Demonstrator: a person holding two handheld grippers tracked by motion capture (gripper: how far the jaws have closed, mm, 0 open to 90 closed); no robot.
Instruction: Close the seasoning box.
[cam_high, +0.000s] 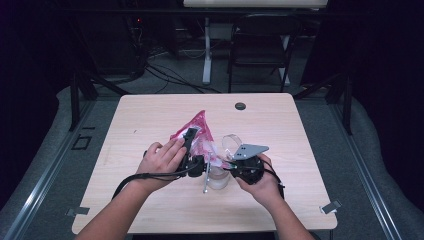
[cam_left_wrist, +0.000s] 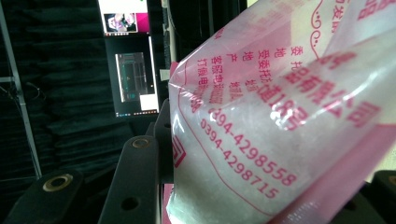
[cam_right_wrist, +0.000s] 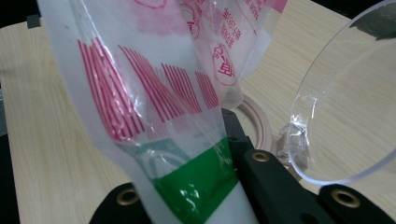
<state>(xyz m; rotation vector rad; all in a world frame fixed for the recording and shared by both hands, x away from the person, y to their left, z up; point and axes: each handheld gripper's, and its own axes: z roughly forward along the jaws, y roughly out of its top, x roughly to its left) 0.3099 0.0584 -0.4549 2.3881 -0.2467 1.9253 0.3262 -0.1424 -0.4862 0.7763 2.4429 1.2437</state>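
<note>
- Spillage is looking like the main worry: both hand-held grippers are holding the same pink-printed plastic bag (cam_high: 199, 131) up off the desk (cam_high: 150, 115), and whatever is inside could be going everywhere if the film slips.
- The left hand-held gripper (cam_high: 192, 135) is grasping the bag higher up, jaws partly closed on a bulging part. In the left gripper view the bag (cam_left_wrist: 280, 121) is sitting right against the jaw, with something whitish and grainy-looking inside, though I can't tell what it is.
- The right hand-held gripper (cam_high: 231, 165) is clenching a thin fold of the bag's lower end; in its own view the film (cam_right_wrist: 187, 177) with red stripes and a green band is running down between the jaws.
- Thin film in a tight pinch could be tearing or sliding out if the two hands are pulling apart, and then the heavy part would be hanging from the left grip alone.
- A clear plastic cup (cam_high: 218, 177) is sitting just below the grippers, between the hands, and it's looking empty as far as I can see. A bump could be tipping it over.
- A clear lid (cam_right_wrist: 345, 102) is lying just beside the right hand-held gripper's jaws, and a second clear cup or lid (cam_high: 231, 141) is resting just past that gripper, also looking empty.
</note>
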